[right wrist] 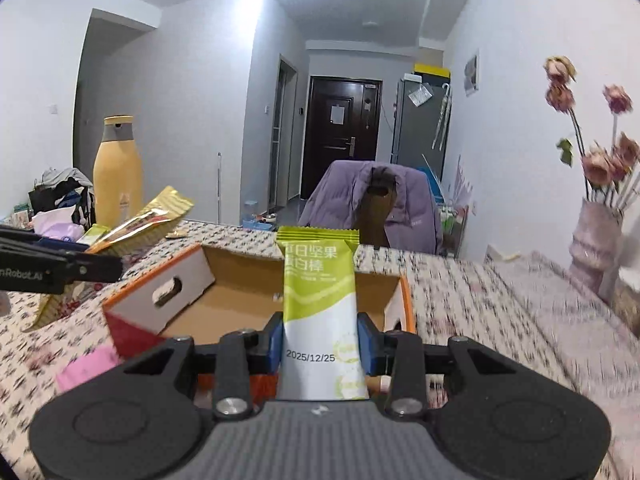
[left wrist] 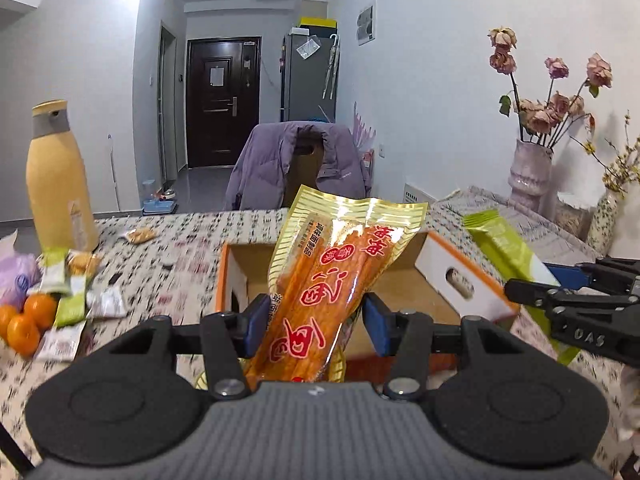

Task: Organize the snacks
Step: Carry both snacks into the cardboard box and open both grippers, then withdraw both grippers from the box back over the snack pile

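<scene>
- You're clamping the left gripper [left wrist: 316, 320] on an orange snack pack [left wrist: 320, 292]; blue pads are pressing both sides of the pkg, which is sticking up and leaning right, over the near edge of the cardboard box [left wrist: 448, 276].
- You're gripping a green-white nut bar [right wrist: 320, 312] w/ the right gripper [right wrist: 322, 344]; jaws are pinching its lower half, bar standing upright, date stamp facing the cam.
- Both items are hanging in the air above/just before the open box; neither is touching the box floor as far as the views show.
- Step in hand, by my read: you're carrying two snacks to the box, drop-off not yet done.
- Next move is calling for: bringing each pkg over the box opening, tipping it down, then releasing, one hand at a time so the grippers aren't fouling each other; they're sitting close.
- Still waiting on the table [left wrist: 180, 240] at left: small loose snack packs [left wrist: 72, 292] beside the oranges [left wrist: 24, 320], near the yellow bottle [left wrist: 60, 184].
- Box interior is partly hidden by the pkgs; can't tell what's inside.
</scene>
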Demonstrator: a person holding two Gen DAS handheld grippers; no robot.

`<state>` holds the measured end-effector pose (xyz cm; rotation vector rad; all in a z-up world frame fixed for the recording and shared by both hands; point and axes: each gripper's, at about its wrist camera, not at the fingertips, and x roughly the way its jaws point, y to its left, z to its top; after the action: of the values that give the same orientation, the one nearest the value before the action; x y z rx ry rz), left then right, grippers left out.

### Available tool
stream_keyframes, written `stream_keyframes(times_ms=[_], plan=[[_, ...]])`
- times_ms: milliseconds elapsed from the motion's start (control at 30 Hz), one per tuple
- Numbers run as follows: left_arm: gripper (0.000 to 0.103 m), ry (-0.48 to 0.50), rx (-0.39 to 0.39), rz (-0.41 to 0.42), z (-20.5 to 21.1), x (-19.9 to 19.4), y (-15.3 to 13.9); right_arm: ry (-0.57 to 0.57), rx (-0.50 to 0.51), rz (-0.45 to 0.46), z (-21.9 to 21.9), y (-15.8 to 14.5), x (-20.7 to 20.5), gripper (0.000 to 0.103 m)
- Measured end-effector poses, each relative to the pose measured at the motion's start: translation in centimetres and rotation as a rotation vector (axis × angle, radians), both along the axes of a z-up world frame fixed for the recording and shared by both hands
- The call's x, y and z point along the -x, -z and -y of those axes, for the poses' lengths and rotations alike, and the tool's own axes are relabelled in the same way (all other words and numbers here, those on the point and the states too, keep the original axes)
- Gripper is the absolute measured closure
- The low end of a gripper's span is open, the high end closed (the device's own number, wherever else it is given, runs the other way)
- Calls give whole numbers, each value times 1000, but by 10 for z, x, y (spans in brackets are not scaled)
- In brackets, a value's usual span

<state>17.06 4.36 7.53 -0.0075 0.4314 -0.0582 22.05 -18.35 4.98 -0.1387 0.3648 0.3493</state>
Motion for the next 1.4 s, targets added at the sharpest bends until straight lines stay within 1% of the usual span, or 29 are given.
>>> stream_keyframes(times_ms=[133,300,400,533,667,800,867,900,933,967,1000,1033,1067,1100,1167,1200,1233,1267,1300,1400], plan=[[52,-14,-6,-19,7,-35,-8,0,27,-2,-14,-9,-33,67],[52,-54,-34,-73,16,-83,-6,6,47,-64,-28,-7,-78,67],[52,-83,-48,-122,18,-111,2,16,74,-121,-38,-1,-108,67],[52,-124,-92,-200,23,-143,25,50,110,-204,-48,20,-143,67],[52,-147,-102,-269,21,-162,49,79,124,-287,-52,50,-164,67],[51,-134,-114,-313,18,-170,66,79,132,-349,-52,68,-175,66],[47,-124,-114,-324,18,-170,71,73,135,-370,-52,73,-176,65],[41,-121,-117,-324,18,-171,72,76,134,-373,-52,73,-177,64],[39,-119,-131,-318,20,-169,73,75,127,-374,-51,73,-177,63],[38,-115,-154,-303,22,-167,72,69,114,-375,-50,72,-176,58],[29,-113,-163,-295,24,-166,72,62,100,-378,-48,71,-174,46],[16,-112,-159,-288,23,-164,70,62,88,-375,-45,70,-172,39],[10,-114,-144,-278,22,-161,68,65,83,-367,-43,68,-171,27],[1,-119,-132,-264,20,-159,65,68,78,-354,-41,67,-167,20],[0,-119,-109,-231,16,-152,60,69,57,-341,-35,62,-161,16],[0,-114,-94,-223,14,-147,57,67,41,-337,-32,60,-157,11],[0,-113,-83,-220,12,-145,55,65,24,-328,-28,57,-152,9],[0,-106,-69,-214,11,-140,53,67,14,-314,-24,54,-147,3],[0,-97,-62,-208,10,-135,51,70,8,-299,-21,51,-142,0],[0,-97,-53,-174,8,-116,46,71,-7,-250,-12,42,-123,0]])
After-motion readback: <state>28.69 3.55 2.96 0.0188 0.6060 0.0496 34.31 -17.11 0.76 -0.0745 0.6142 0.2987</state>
